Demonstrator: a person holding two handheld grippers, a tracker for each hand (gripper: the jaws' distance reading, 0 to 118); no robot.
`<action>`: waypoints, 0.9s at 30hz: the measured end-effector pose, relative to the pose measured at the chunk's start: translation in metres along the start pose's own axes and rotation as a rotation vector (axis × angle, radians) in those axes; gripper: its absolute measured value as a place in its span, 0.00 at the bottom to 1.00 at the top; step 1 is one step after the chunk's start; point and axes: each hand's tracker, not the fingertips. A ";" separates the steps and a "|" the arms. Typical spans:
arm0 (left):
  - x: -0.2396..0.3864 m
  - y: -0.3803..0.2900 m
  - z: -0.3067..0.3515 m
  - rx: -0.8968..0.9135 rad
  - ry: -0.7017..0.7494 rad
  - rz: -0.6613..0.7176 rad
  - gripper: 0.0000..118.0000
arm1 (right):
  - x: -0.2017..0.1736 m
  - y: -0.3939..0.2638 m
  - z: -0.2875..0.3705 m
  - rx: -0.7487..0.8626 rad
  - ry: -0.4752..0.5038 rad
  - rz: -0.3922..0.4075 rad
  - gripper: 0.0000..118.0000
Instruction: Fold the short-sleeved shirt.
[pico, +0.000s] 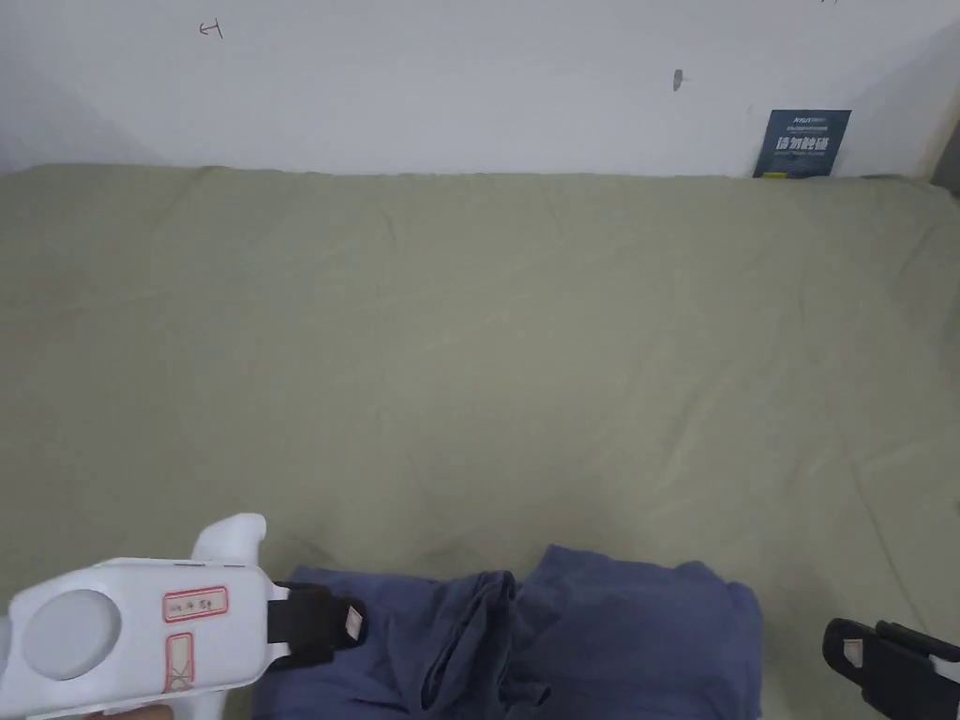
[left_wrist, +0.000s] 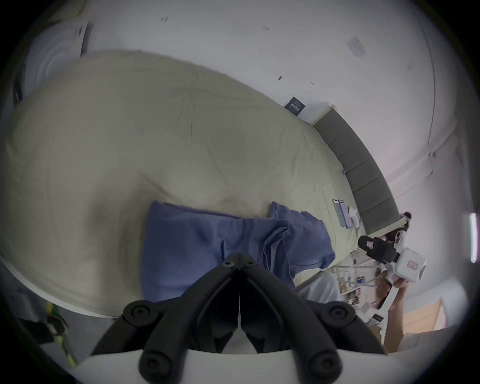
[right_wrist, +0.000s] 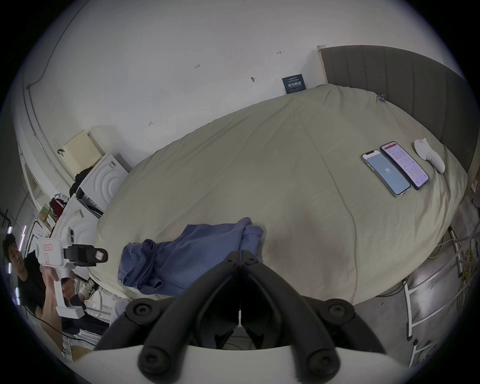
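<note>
The blue short-sleeved shirt (pico: 525, 637) lay bunched at six o'clock on the green bed sheet (pico: 487, 356), at its near edge. My left gripper (pico: 352, 619) hovered at the shirt's nine o'clock side, jaws pressed together on nothing. My right gripper (pico: 848, 652) hung clear of the cloth at three o'clock, jaws likewise closed and empty. Two phones (right_wrist: 394, 169) lay well apart from the shirt.

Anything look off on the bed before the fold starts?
The blue shirt lies bunched in a crumpled heap at the near edge of the bed, part of it draping over the edge, not spread flat. Two phones lie on the sheet towards the headboard, apart from the shirt. No damage visible.
</note>
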 end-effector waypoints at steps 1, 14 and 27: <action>-0.002 -0.001 -0.014 -0.023 -0.003 -0.003 0.00 | -0.001 0.000 0.000 -0.002 0.000 -0.002 0.00; 0.061 -0.034 -0.139 -0.146 -0.159 0.104 0.00 | 0.007 0.000 0.002 -0.016 -0.004 -0.054 0.00; -0.033 0.018 0.034 0.074 0.176 -0.041 0.00 | -0.031 0.011 -0.013 -0.031 0.060 -0.006 0.00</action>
